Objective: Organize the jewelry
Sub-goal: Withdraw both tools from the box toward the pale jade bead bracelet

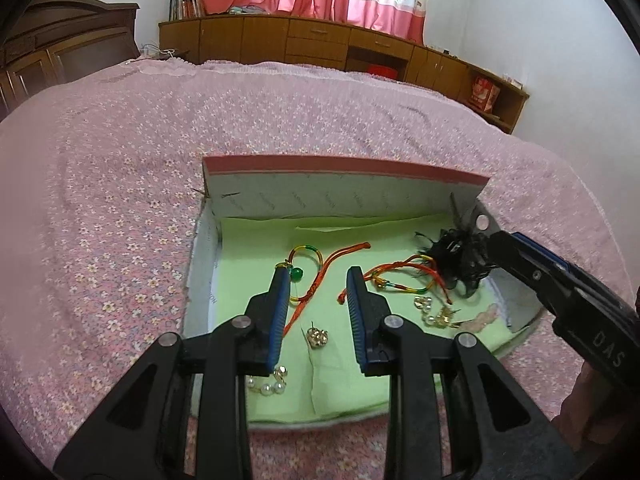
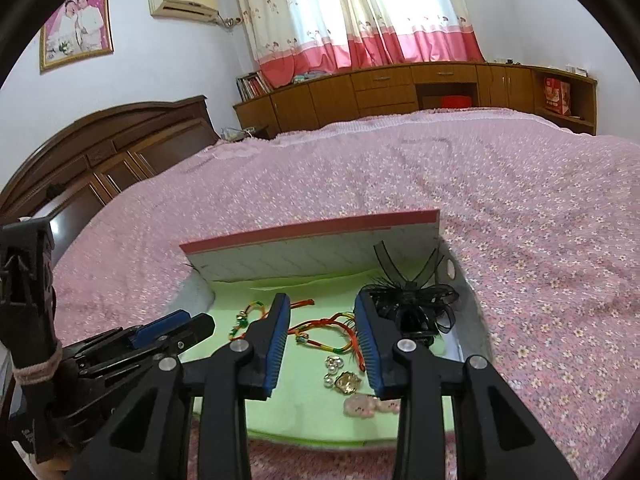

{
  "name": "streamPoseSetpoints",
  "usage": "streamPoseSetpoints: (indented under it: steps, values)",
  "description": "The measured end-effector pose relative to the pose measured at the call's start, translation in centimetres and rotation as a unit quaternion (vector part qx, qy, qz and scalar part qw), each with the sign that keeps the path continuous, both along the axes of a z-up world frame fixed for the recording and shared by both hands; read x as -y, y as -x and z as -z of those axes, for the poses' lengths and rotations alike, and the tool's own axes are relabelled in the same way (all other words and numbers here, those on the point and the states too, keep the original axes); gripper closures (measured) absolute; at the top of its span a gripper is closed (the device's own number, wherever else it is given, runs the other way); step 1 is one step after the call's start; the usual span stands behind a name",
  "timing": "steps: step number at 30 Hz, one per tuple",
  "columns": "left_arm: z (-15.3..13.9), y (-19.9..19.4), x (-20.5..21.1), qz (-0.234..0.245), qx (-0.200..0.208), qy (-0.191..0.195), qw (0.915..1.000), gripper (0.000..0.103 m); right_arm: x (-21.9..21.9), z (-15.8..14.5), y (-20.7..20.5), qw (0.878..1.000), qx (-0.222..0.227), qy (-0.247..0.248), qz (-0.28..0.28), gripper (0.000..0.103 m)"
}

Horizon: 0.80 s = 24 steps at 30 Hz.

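An open box (image 1: 202,276) lined with green paper lies on the bed, its lid (image 1: 344,190) standing upright at the back. Inside are a multicoloured cord bracelet with a green bead (image 1: 304,264), a red cord bracelet (image 1: 400,276), a gold stud (image 1: 317,336), pearl pieces (image 1: 266,386), a pink clip (image 1: 484,316) and a black feathered hairpiece (image 1: 456,252). My left gripper (image 1: 318,272) hovers open over the box's middle with nothing between its fingers. My right gripper (image 2: 322,298) is open above the red cord bracelet (image 2: 328,330), with the hairpiece (image 2: 412,300) beside its right finger.
The box rests on a pink floral bedspread (image 1: 120,200). A dark wooden headboard (image 2: 100,152) is on the left, and low wooden cabinets (image 2: 380,88) stand under pink curtains beyond the bed. The left gripper (image 2: 200,326) shows at the box's left edge in the right wrist view.
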State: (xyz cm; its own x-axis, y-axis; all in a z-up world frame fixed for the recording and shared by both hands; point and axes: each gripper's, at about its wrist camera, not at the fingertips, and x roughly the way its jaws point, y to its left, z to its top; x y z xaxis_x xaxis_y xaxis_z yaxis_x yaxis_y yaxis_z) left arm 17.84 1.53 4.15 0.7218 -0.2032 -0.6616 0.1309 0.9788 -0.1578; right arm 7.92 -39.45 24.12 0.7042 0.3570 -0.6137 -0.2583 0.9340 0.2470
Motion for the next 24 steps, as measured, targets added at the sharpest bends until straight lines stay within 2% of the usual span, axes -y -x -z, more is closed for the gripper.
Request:
streamPoseSetpoints:
  steps: [12,24]
  values:
    - [-2.0,2.9,-1.0,0.009,0.005,-0.001,0.9999,0.082,1.2,-2.6,4.5,1.0,0.011,-0.004,-0.005,0.065]
    - [-0.7,6.7,-2.9,0.012,-0.03,0.003,0.9995,0.082,1.9,-0.9,9.1,0.999,-0.03,0.017,-0.023,0.065]
